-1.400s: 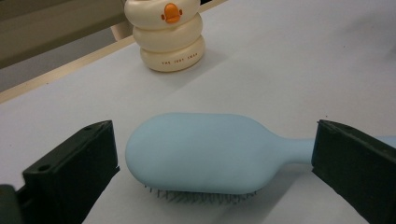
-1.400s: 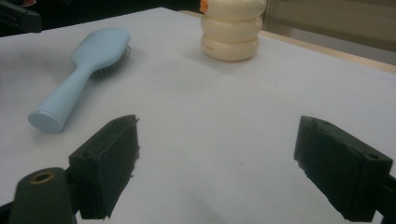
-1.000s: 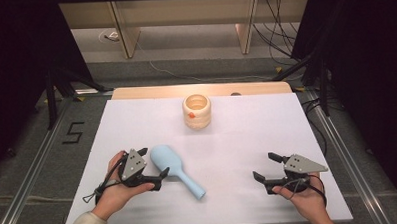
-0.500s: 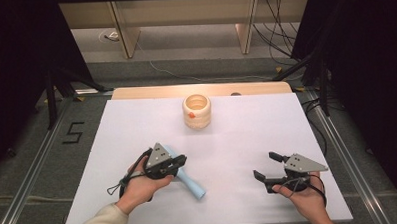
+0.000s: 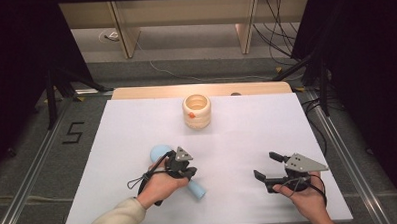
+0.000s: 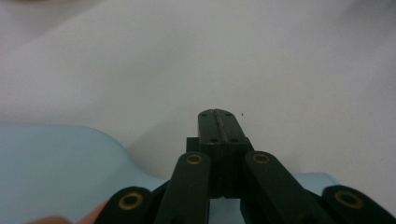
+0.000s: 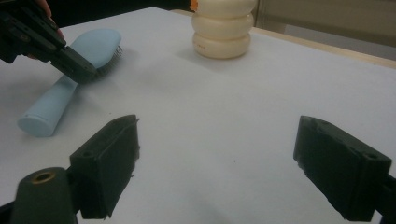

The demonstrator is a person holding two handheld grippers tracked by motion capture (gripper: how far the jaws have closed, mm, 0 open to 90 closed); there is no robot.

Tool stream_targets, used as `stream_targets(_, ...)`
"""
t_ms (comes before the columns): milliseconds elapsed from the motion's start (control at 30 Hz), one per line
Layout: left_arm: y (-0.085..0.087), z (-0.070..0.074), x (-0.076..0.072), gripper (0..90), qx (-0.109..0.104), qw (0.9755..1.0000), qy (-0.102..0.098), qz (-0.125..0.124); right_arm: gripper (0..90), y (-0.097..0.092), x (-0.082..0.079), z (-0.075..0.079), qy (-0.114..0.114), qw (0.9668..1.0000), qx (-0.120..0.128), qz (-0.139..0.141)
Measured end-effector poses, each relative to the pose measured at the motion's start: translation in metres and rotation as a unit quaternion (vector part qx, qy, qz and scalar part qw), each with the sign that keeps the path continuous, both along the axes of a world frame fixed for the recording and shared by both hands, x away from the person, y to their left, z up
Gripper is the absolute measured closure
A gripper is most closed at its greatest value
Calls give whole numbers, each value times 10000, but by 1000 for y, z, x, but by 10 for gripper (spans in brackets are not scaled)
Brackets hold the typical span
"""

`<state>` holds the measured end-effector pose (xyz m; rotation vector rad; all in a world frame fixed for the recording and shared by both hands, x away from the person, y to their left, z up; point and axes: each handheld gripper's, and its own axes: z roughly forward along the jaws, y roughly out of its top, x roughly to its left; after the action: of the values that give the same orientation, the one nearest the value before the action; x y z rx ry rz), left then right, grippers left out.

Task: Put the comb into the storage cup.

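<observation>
The left gripper (image 6: 217, 114), jaws clenched empty, hovers above the blue hairbrush (image 5: 196, 188); the right gripper (image 7: 217, 170) gapes, its view revealing bristles.

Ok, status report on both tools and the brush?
Left tool shut, empty, over blue brush. Right tool open, empty. Brush flat on table. Nothing in the way.

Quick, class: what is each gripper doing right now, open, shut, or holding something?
Left gripper: shut, empty, above the blue brush.
Right gripper: open, empty.
</observation>
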<state>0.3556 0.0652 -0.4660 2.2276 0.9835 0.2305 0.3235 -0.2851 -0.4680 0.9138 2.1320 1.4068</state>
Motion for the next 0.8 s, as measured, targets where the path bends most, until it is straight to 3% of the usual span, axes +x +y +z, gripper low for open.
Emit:
stream_targets(233, -5, -6, 1, 899, 221, 9995, 235, -10, 156, 0, 0, 0, 6, 10000, -34, 10)
stream_targets(800, -6, -2, -2, 900, 510, 9978, 408, -115, 155, 0, 0, 0, 31, 10000, -24, 30)
